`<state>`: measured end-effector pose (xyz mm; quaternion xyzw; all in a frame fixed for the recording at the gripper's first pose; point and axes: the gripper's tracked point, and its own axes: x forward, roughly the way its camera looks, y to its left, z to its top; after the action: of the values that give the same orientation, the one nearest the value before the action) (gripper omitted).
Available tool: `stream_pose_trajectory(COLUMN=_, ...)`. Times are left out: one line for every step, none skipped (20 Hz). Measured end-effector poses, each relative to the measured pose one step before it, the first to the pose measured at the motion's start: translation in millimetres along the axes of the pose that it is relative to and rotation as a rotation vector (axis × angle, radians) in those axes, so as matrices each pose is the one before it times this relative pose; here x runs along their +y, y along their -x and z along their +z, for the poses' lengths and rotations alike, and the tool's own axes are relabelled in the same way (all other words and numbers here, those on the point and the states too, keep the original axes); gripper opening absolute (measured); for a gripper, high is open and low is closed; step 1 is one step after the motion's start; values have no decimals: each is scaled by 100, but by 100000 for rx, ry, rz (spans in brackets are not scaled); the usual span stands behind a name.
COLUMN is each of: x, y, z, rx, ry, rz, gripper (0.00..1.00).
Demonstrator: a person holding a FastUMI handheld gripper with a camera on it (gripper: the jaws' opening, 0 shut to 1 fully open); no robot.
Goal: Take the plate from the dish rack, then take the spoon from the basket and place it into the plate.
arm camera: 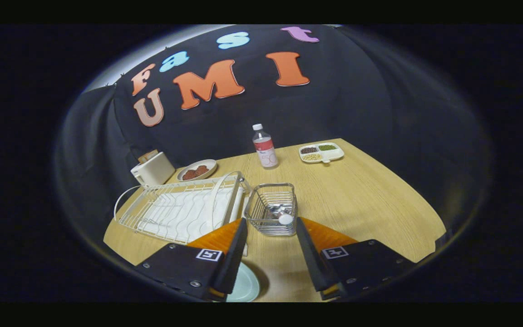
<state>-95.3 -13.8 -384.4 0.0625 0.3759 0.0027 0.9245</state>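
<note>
The gripper (270,222) hangs above the wooden table (357,204), tilted down and forward, its two fingers spread wide with nothing between them but bare tabletop; the left fingertip sits over the near right corner of the dish rack (184,209), the right fingertip just right of the basket (273,209). Nearest of all, below and behind the left finger, the pale plate (245,286) lies flat on the table, partly hidden by that finger; it is out of the rack. Just ahead of the fingertips, roughly midway between them, stands the wire basket; the spoon (283,215) lies inside it, its rounded white end against the near right corner. Left of the basket and touching or nearly touching it, the white wire dish rack lies with a curved hoop standing near its right end. Beyond the rack sit a cream toaster (153,169) and a small dish of dark reddish pieces (196,170); further right, a clear bottle (264,147) stands upright; beyond that, near the far edge, rests a divided tray (321,152) of mixed grains.
</note>
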Motion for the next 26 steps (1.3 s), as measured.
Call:
stream_pose_trajectory(x=34, y=-436, z=200, rx=-949, ry=1420, rz=269, gripper=60)
stream_pose_trajectory(x=-25, y=-534, z=123, rx=-869, ry=1755, rz=-495, gripper=57)
stream_pose_trajectory(x=-27, y=-384, z=-125, rx=-430, ry=2126, rz=-732, gripper=48)
stream_pose_trajectory(x=-185, y=-322, z=-73, rx=-562, ry=2265, rz=-1433, gripper=43)
stream_pose_trajectory(x=-320, y=-327, z=-72, rx=-248, ry=2098, rz=-1527, gripper=34)
stream_pose_trajectory(x=-119, y=-166, z=-162, rx=406, ry=1099, rz=-496, gripper=31)
stream_pose_trajectory(x=186, y=61, z=-276, rx=731, ry=-230, rz=376, gripper=29)
stream_pose_trajectory(x=258, y=-142, z=296, rx=-550, ry=-1349, rz=1076, gripper=27)
stream_pose_trajectory(x=66, y=-42, z=-216, rx=553, ry=-752, rz=403, gripper=25)
stream_pose_trajectory(x=-7, y=11, z=42, rx=674, ry=-326, rz=491, gripper=22)
stream_pose_trajectory(x=-52, y=73, z=-34, rx=1134, ry=-156, rz=209, gripper=20)
stream_pose_trajectory(x=16, y=225, z=297, rx=130, ry=-167, rz=212, gripper=18)
stream_pose_trajectory(x=12, y=271, z=516, rx=-506, ry=290, rz=337, gripper=16)
stream_pose_trajectory(x=-133, y=387, z=479, rx=-103, ry=931, rz=-667, gripper=13)
stream_pose_trajectory(x=-174, y=501, z=642, rx=-853, ry=989, rz=-635, gripper=11)
stream_pose_trajectory(x=-155, y=564, z=840, rx=-1276, ry=683, rz=-423, gripper=11)
stream_pose_trajectory(x=0, y=595, z=655, rx=-550, ry=433, rz=-30, gripper=11)
stream_pose_trajectory(x=7, y=651, z=722, rx=-862, ry=-304, rz=98, gripper=11)
stream_pose_trajectory(x=78, y=515, z=702, rx=-646, ry=-618, rz=720, gripper=11)
stream_pose_trajectory(x=107, y=547, z=797, rx=-836, ry=-798, rz=495, gripper=11)
stream_pose_trajectory(x=149, y=584, z=685, rx=-959, ry=-482, rz=817, gripper=11)
stream_pose_trajectory(x=121, y=585, z=824, rx=-1408, ry=-564, rz=504, gripper=11)
stream_pose_trajectory(x=131, y=530, z=823, rx=-1301, ry=-494, rz=693, gripper=11)
stream_pose_trajectory(x=232, y=469, z=794, rx=-1373, ry=-813, rz=740, gripper=11)
stream_pose_trajectory(x=248, y=407, z=535, rx=-846, ry=-671, rz=826, gripper=11)
stream_pose_trajectory(x=256, y=508, z=620, rx=-1146, ry=-543, rz=899, gripper=11)
